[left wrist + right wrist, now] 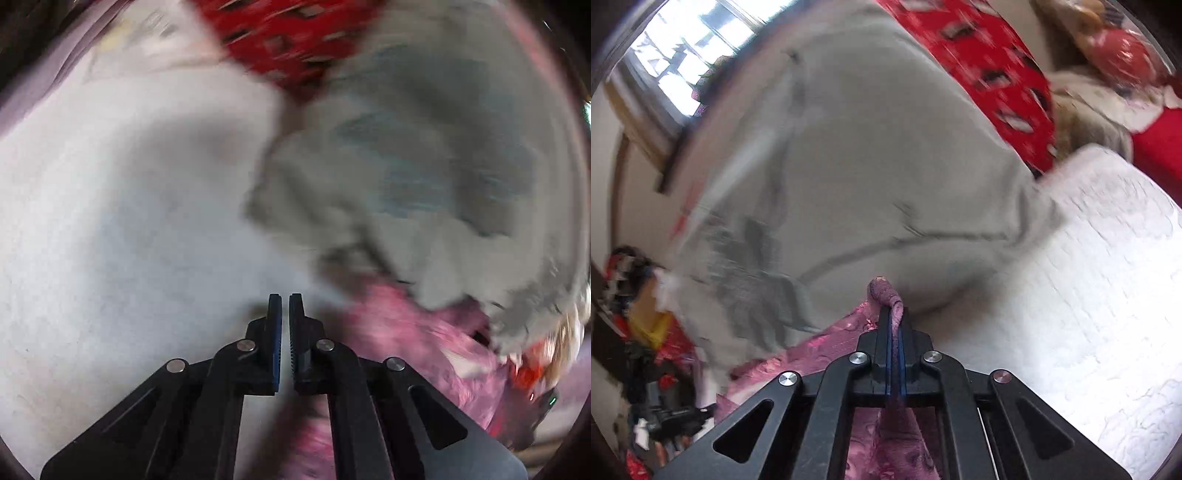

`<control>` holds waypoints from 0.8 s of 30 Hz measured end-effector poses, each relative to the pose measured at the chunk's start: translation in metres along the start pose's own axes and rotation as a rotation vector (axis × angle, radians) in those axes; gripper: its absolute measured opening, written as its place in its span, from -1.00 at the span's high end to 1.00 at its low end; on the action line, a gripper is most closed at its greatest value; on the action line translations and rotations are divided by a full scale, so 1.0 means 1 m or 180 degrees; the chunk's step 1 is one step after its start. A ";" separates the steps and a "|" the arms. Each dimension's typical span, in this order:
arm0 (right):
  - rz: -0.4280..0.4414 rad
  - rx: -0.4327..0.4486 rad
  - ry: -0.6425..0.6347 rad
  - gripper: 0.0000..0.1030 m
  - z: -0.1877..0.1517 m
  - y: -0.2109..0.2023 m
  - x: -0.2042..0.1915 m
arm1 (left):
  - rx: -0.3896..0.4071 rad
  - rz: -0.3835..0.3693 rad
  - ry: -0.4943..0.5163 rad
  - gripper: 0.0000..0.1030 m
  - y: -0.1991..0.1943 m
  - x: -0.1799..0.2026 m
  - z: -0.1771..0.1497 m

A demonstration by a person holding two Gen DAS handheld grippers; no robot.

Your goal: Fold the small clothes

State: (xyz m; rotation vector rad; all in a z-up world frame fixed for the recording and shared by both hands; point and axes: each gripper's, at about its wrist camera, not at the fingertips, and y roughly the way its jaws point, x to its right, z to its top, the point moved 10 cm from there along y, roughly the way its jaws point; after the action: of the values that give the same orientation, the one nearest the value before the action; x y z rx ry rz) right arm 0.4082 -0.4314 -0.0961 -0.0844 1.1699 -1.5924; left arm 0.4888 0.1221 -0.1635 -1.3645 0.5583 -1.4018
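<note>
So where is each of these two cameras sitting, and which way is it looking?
Left wrist view: rides on the left gripper, looking forward along its nearly closed, empty fingers at the white bedding and a blurred grey garment.
Right wrist view: rides on the right gripper, looking along fingers clamped on a pink garment, grey garment beyond.
Shared: grey garment, pink garment, red patterned cloth, white bedding.

Pink patterned garment [798, 354], crumpled, 1 edge pinched in the right tool [894, 314], draped beneath it. Grey garment [849, 166] spread ahead, partly overlapping the pink.
</note>
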 end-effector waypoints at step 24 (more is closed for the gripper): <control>-0.0042 -0.0603 -0.2353 0.92 -0.145 0.051 -0.211 | -0.0002 -0.0540 0.0672 0.22 -0.066 0.032 -0.092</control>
State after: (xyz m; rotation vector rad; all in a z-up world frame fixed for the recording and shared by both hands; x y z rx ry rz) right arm 0.4415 -0.1726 -0.1015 -0.7400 0.7235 -1.2775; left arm 0.3886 0.0862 -0.1145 -1.2967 0.5907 -1.6968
